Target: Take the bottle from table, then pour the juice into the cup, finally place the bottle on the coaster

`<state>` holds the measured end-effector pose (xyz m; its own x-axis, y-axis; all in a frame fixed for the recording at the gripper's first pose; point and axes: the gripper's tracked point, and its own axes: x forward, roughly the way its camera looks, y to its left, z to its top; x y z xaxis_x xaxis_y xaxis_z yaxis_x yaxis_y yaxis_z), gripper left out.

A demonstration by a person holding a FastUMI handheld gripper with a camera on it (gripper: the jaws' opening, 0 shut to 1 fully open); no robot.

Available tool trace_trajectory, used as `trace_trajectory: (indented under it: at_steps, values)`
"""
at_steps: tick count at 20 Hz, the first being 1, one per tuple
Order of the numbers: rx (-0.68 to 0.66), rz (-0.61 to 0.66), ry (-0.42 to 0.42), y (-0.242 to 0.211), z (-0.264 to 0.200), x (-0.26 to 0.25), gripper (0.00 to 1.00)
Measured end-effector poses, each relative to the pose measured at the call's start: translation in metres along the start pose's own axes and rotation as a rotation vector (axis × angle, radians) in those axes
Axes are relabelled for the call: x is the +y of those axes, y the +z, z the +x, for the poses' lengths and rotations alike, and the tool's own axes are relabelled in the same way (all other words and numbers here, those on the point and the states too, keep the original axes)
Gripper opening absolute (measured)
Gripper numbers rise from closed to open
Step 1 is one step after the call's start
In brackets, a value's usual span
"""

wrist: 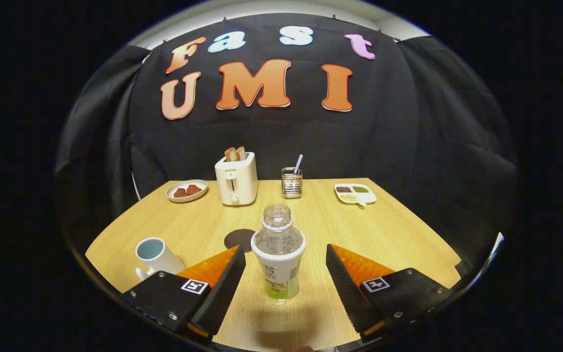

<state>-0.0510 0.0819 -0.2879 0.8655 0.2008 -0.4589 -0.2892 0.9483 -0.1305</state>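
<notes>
Between the wide-apart fingers of the claw (pixel 285 254) stands the uncapped bottle (pixel 278 254), touching neither finger.

Clear glossy plastic bottle (pixel 278 252) with a paper-like label stands on the smooth wood-grain table (pixel 384 230); behind it are a glossy toaster (pixel 235 178), a shiny metal holder (pixel 292 182) and matt cloth wall (pixel 433 122).

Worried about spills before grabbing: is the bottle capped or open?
Open: the bottle stands upright between the open tool fingers, its clear neck showing no cap.
</notes>
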Motion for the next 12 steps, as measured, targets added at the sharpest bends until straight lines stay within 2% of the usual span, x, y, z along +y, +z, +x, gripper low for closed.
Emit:
trace_trajectory:
  at_steps: [12]
  values:
    - [0.116, 0.030, -0.006, -0.041, 0.042, 0.006, 0.98]
